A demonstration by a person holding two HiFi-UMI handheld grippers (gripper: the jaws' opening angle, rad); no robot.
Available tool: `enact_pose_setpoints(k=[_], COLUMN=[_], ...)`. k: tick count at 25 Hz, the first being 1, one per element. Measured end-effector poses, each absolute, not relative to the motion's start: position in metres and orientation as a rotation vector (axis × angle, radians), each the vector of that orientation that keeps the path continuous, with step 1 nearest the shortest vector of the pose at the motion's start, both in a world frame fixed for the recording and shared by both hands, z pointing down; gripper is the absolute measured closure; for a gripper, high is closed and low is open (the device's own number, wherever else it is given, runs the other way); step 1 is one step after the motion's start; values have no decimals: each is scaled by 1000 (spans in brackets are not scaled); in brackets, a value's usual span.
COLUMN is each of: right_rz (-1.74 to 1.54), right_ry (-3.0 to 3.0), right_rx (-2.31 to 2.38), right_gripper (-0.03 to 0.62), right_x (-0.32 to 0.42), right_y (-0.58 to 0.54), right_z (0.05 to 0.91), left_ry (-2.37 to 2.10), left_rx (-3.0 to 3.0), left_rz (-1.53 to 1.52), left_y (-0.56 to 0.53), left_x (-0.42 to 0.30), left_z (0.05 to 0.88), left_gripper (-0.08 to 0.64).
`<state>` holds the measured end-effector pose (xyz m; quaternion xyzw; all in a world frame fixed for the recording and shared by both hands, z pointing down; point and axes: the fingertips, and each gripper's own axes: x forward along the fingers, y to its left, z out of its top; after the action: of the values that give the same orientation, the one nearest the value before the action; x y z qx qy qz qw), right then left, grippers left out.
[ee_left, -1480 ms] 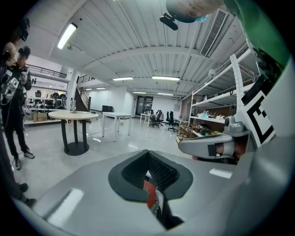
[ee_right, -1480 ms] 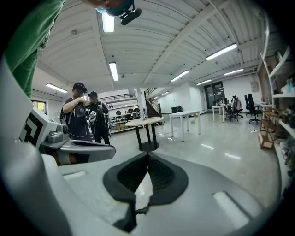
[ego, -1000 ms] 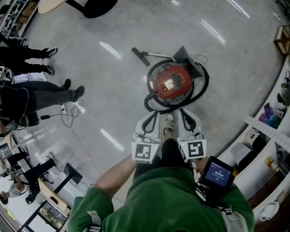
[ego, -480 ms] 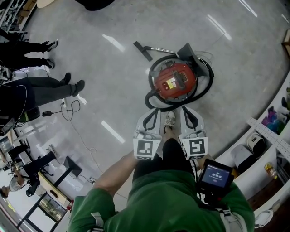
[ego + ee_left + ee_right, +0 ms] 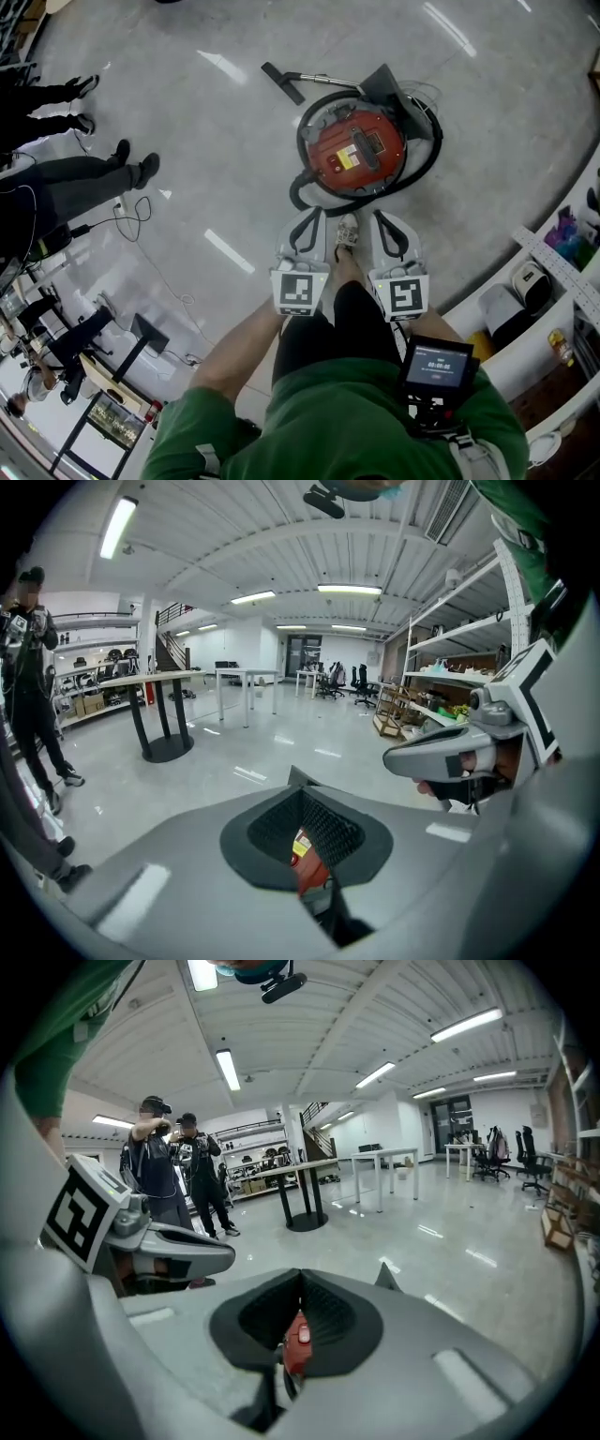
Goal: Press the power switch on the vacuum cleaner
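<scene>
Head view: vacuum cleaner (image 5: 357, 150) beyond closed left gripper (image 5: 312, 218), right gripper (image 5: 382, 218)

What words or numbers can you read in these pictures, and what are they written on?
No text here can be read for certain.
The yellow label on the vacuum cleaner: too small to read.
The white label beside it: too small to read.
The screen at the person's waist: light print on dark blue, too blurred to read.
The marker cubes: black-and-white square patterns, not words.
</scene>
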<state>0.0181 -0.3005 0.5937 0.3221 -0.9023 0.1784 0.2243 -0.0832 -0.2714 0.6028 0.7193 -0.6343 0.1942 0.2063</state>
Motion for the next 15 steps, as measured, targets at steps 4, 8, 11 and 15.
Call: enact_pose_setpoints(k=[4,8,11,15], right_rz=[513,502,516,514], right_ry=[-2460,-2455,-2430,-2417], right_rx=[864,862,860,844], right_gripper=[589,589,589,589], right_x=[19,19,20,20], right_y=[-301,-309,-310,-313], right_z=[622,643,656,677], left_ry=[-1742,-1707,-1687,-1662], left_rx=[1990,1988,1978,1967], left_rz=[571,598,612,631], left_y=[-283,-290,-292,-296], left_x=[-85,-83,-82,-82], left_z=[633,658,673,700], left_gripper=[554,554,554,554])
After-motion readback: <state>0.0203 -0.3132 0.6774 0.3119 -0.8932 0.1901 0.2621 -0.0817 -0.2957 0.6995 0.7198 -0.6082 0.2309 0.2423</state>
